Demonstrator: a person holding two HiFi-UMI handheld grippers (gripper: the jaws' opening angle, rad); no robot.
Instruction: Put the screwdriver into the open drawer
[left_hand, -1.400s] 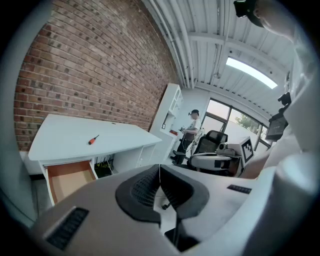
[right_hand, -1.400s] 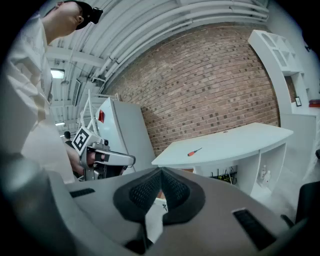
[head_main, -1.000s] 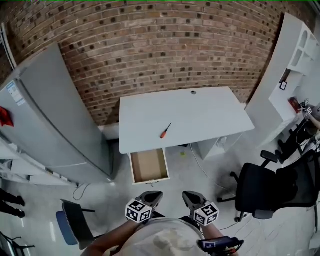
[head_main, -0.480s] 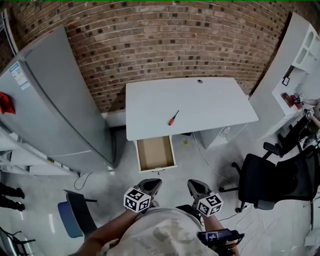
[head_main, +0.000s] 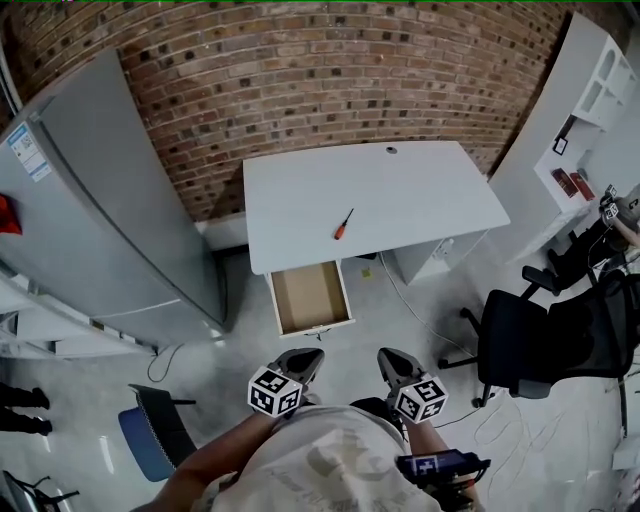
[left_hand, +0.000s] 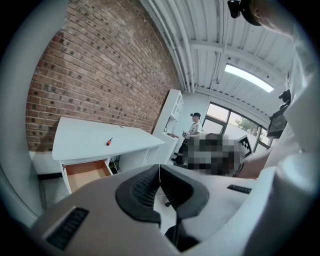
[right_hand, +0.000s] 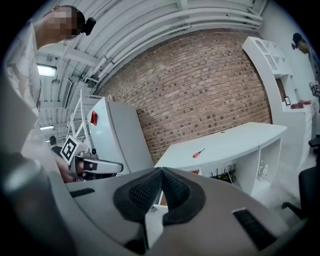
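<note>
The left gripper (head_main: 303, 358) and right gripper (head_main: 390, 359) sit side by side, close to the person's body. The open drawer (head_main: 310, 296) lies ahead of the left gripper. Beyond it, the orange-handled screwdriver (head_main: 343, 224) rests on the white desk (head_main: 420, 195), well apart from both grippers. A black office chair (head_main: 528, 345) stands to the right of the right gripper.

White desk (head_main: 420, 200), centre of the head view. On its top lies one screwdriver (head_main: 343, 224) with an orange handle, diagonal, near the front edge and left of middle; a small round grommet (head_main: 391, 150) sits at the rear edge. Drawer (head_main: 310, 298) at lower left of the desk is pulled out, brown interior showing.
</note>
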